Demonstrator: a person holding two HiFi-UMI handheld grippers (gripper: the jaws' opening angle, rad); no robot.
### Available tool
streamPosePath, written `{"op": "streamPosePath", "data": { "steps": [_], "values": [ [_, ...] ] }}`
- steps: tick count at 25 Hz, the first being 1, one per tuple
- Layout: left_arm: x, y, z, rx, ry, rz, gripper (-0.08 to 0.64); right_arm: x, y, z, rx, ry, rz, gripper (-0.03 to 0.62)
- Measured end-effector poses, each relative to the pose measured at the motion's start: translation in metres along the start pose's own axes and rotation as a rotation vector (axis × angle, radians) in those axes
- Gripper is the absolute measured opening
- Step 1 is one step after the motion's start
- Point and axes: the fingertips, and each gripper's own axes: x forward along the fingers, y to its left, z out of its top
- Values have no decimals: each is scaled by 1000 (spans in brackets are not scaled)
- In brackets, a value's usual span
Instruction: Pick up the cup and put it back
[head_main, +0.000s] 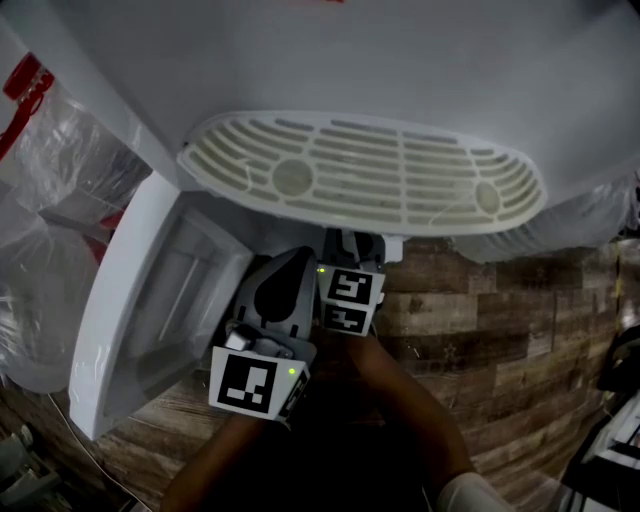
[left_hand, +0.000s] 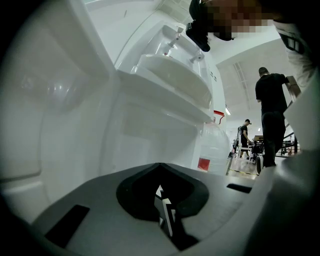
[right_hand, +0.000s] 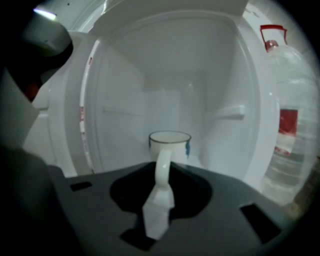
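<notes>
A white cup (right_hand: 170, 142) with a dark rim and a blue mark stands upright inside the open white cabinet (right_hand: 120, 100); its base is hidden behind the gripper body. Its handle (right_hand: 162, 167) points toward me and runs down into the tips of my right gripper (right_hand: 159, 212), which looks shut on it. My left gripper (left_hand: 165, 215) is shut with nothing between its tips and points at the cabinet's outer white side. In the head view both marker cubes (head_main: 350, 300) sit close together just under the cabinet's top edge, and the cup is hidden.
The cabinet's door (head_main: 150, 300) hangs open at the left. A vented white panel (head_main: 370, 175) tops the unit. A large water bottle (right_hand: 292, 125) with a red label stands to the right. People (left_hand: 272, 115) stand far back. The floor (head_main: 500, 320) is wood plank.
</notes>
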Motion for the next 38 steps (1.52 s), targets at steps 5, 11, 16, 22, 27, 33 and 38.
{"op": "streamPosePath", "data": {
  "steps": [5, 11, 16, 22, 27, 33, 38],
  "values": [
    [-1, 1, 2, -2, -5, 1, 8, 1, -3, -1, 16, 6, 28, 83],
    [-1, 3, 1, 20, -14, 1, 7, 0, -5, 1, 9, -2, 98, 78],
    [1, 4, 3, 19, -31, 4, 8, -5, -6, 1, 4, -2, 149, 77],
    [3, 5, 0, 9, -8, 14, 6, -16, -4, 1, 12, -4, 194, 76],
    [-1, 6, 3, 13, -11, 18, 8, -32, -3, 4, 40, -27, 231, 75],
    [-7, 5, 9, 19, -13, 17, 7, -60, 2, 18, 31, -57, 289, 75],
    [-13, -3, 20, 31, -7, -2, 8, -91, 4, 40, 13, -92, 345, 75]
  ]
}}
